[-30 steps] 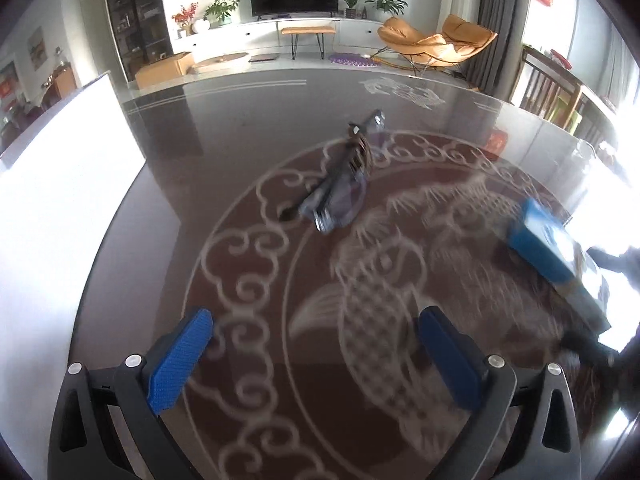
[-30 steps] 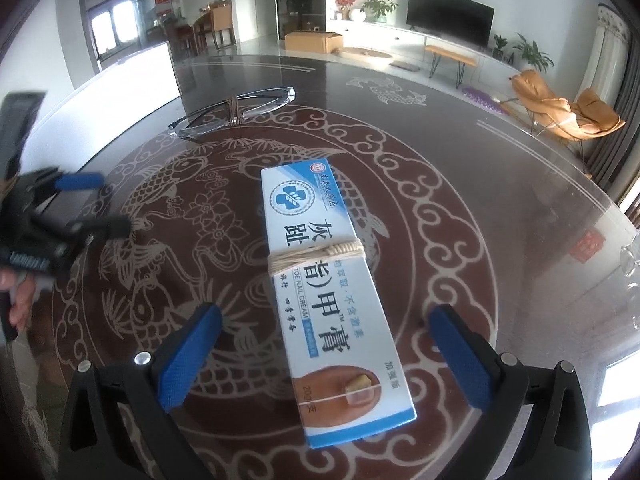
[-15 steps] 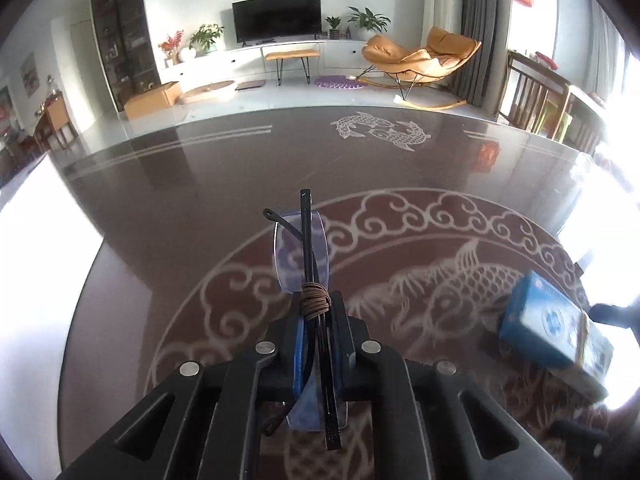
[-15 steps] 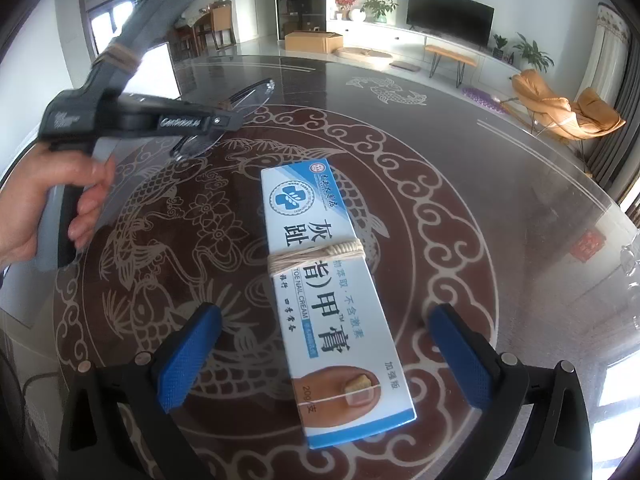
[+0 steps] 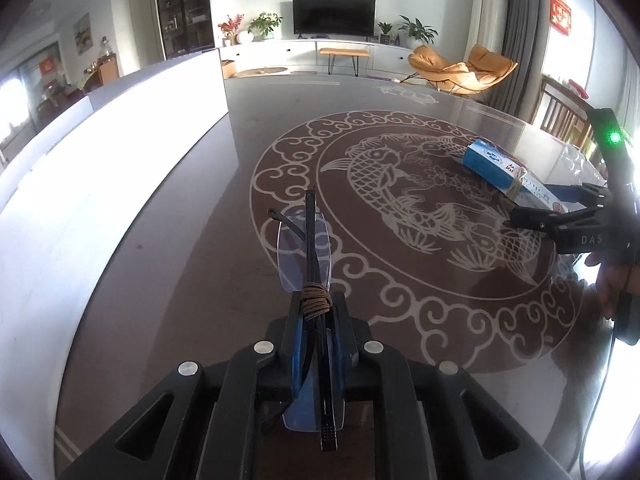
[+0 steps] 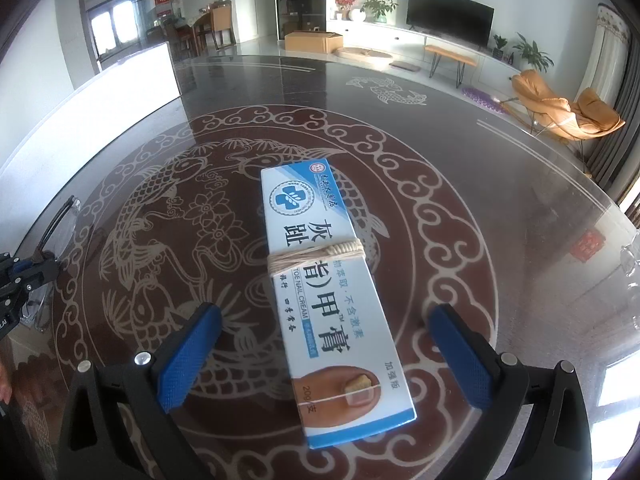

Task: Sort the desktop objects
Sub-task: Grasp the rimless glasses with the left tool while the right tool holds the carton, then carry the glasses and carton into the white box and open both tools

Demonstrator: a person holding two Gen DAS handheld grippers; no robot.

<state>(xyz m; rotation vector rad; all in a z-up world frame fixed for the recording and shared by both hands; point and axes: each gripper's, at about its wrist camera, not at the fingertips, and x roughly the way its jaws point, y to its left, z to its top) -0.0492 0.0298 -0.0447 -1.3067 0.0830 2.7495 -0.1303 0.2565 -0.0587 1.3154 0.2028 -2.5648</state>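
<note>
In the left wrist view, my left tongs (image 5: pixel 318 344) were clamped tight on the folded glasses (image 5: pixel 306 256), gripping them at the cord-wrapped bridge with the lenses standing edge-on and one lens reaching out past the fingertips above the bench (image 5: pixel 400 128). The glasses were lifted clear of the patterned glass top, over the near left part of the carp design. To the left stood a white box (image 5: pixel 120 152), its wall running away toward the far side. On the right, the toe nail cream box (image 5: pixel 508 170) lay flat on the bench, and my right tongs (image 5: pixel 560 208) showed just beside its near end. In the right wrist view, the right tongs (image 6: pixel 324 356) stood wide apart, one blue pad on either side of the cream box (image 6: pixel 328 280) without touching it. The box lay lengthwise between them, a string band around its middle, near end closest to me. At the far left edge I saw the left tongs (image 6: pixel 24 276) with the glasses (image 6: pixel 60 220) held in them.
</note>
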